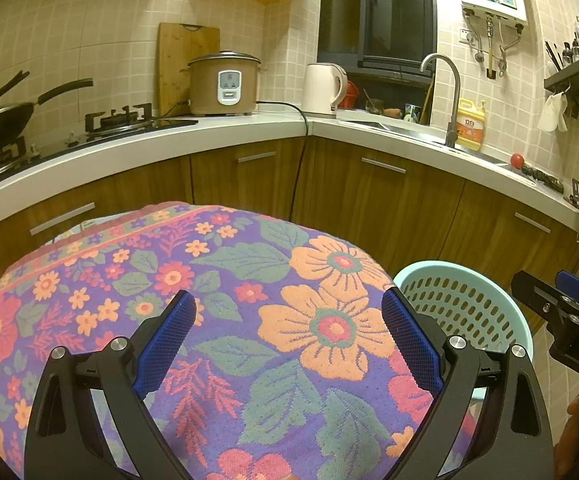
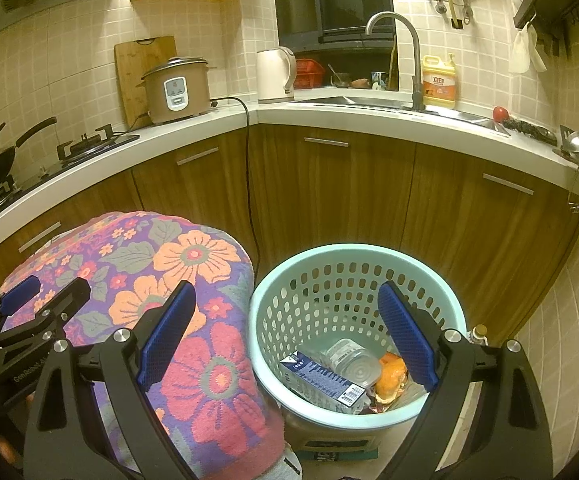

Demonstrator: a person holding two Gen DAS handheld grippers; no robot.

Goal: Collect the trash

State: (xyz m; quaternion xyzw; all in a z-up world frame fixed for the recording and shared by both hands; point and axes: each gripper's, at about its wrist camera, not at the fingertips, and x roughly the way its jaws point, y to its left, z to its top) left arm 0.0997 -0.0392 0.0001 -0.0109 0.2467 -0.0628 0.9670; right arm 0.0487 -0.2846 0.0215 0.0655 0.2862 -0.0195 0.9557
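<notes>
Right gripper [image 2: 285, 336]: jaws wide apart, holding nothing, directly above basket.
Left gripper [image 1: 287, 340]: jaws wide apart, empty, over bare floral cloth [image 1: 209, 280].
Trash: carton [image 2: 321, 380], jar [image 2: 353, 364], orange peel [image 2: 391, 376], already inside basket.
Basket [image 2: 353, 256]: just right of cloth, nearer to right gripper.

The pale blue perforated plastic basket [image 1: 461, 308] is mostly blocked in the left wrist view by the gripper's arm, so you can't see inside it there. In the right wrist view, the box under it [image 2: 329, 446] is cut off, label unreadable. The floral cloth-covered surface [image 2: 193, 360] hides whatever it's draped over.
</notes>
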